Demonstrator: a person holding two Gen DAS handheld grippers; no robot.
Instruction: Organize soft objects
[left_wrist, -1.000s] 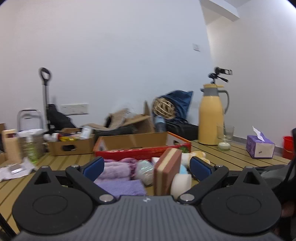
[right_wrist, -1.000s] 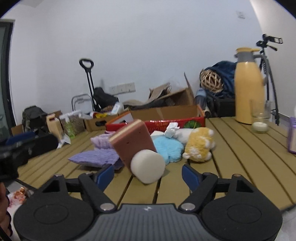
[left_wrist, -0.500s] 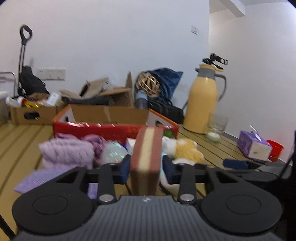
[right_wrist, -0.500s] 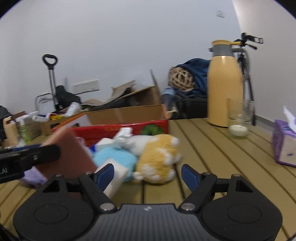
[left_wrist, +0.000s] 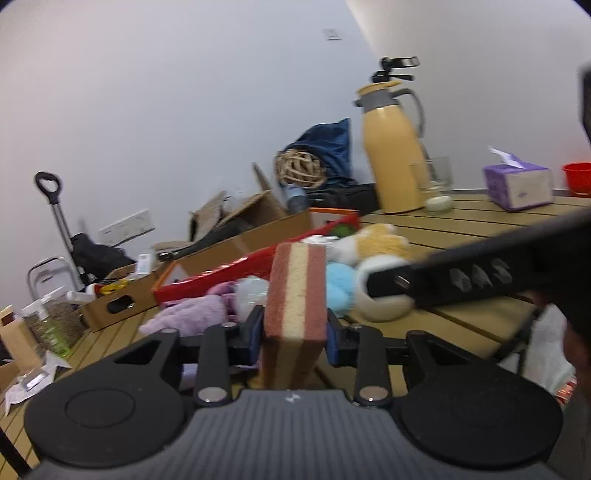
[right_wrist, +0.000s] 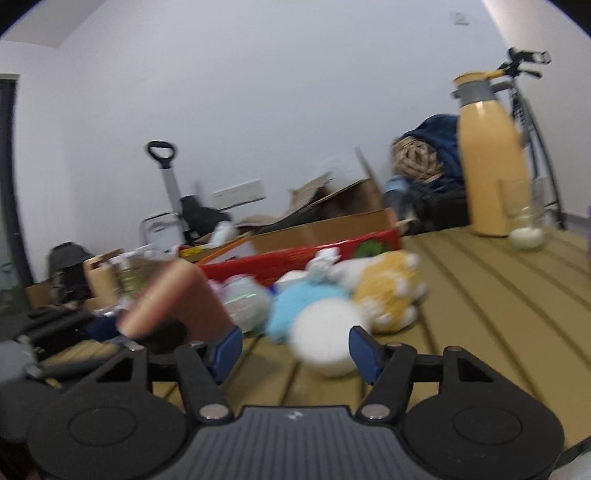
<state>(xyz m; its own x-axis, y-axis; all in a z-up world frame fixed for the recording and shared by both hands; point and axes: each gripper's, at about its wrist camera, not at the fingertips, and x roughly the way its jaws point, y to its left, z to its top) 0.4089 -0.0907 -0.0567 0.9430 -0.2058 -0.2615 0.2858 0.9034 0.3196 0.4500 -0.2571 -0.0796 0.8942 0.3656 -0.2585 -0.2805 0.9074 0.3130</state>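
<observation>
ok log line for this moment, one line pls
left claw: shut on striped sponge, lifted | right claw: open, white foam cylinder between its fingers | soft toys piled by red box

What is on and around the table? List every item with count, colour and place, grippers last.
striped sponge: 1, brown and cream, clamped in left gripper
white foam cylinder: 1, white, table, between right fingers
blue plush: 1, light blue, pile
yellow plush: 1, yellow-white, pile
purple cloths: lilac, pile's left
red box: 1, behind pile
thermos: 1, yellow, table's far side
tissue box: 1, purple, table's right
left gripper: shut
right gripper: open
</observation>
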